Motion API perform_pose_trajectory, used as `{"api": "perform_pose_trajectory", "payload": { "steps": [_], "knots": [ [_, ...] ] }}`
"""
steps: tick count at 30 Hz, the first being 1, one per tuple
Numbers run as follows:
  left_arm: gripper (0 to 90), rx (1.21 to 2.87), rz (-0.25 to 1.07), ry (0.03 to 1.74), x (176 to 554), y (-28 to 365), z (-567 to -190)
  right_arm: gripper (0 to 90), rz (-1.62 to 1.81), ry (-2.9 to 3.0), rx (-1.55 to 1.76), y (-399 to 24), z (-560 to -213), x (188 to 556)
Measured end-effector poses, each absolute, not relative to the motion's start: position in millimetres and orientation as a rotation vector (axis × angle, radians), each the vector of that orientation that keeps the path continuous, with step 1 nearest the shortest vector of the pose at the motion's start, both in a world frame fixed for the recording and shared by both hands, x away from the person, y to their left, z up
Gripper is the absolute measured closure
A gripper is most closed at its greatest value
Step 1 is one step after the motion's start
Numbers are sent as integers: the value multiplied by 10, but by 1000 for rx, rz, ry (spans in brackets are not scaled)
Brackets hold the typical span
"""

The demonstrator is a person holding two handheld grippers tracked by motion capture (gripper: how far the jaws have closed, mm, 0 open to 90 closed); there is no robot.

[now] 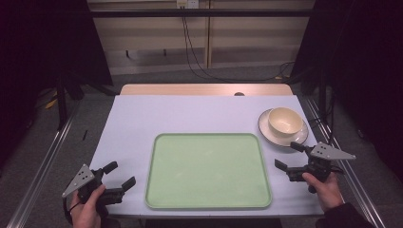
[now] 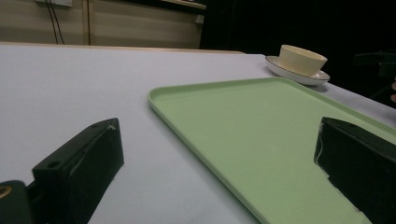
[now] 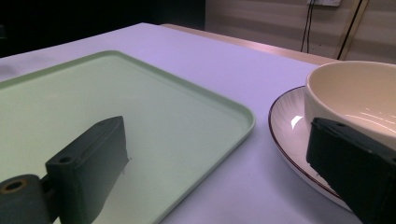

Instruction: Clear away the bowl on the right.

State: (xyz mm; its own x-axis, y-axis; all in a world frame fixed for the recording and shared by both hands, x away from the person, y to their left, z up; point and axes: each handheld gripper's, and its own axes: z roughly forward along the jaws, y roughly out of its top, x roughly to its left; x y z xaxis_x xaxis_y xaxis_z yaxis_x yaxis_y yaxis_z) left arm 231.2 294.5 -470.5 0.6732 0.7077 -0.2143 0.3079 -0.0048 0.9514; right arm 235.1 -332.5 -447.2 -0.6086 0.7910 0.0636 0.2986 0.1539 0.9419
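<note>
Nearest me, my left hand (image 1: 88, 209) held the left gripper (image 1: 119, 175) low at the table's (image 1: 199, 111) near left corner, its jaws spread wide with nothing between them, just beside the pale green tray (image 1: 208, 202). My right hand (image 1: 326, 190) held the right gripper (image 1: 289, 156) off the tray's right edge, jaws likewise wide apart and empty, aimed toward the tray and the dishes. The tray lay flat at the middle of the table, bare. Beyond my right gripper, near the tray's far right corner but apart from it, a cream bowl (image 1: 285, 121) sat on a dark-rimmed saucer (image 1: 266, 130). Farther back, black cables (image 1: 190, 52) hung down a panelled wall
</note>
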Motion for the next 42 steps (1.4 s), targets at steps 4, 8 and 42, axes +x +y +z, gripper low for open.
{"api": "perform_pose_trajectory", "payload": {
  "steps": [4, 8, 42],
  "knots": [
    [13, 1581, 379, 860, 2313, 2932, -4707, 46, 1451, 1994, 1036, -3327, -4464, 2353],
    [13, 1587, 379, 858, 2311, 2935, -4706, 45, 1452, 2009, 1032, -3327, -4464, 2354],
    [14, 1601, 382, 859, 2323, 2927, -4711, 140, 1418, 2012, 1079, -3679, -4369, 2610]
  ]
}}
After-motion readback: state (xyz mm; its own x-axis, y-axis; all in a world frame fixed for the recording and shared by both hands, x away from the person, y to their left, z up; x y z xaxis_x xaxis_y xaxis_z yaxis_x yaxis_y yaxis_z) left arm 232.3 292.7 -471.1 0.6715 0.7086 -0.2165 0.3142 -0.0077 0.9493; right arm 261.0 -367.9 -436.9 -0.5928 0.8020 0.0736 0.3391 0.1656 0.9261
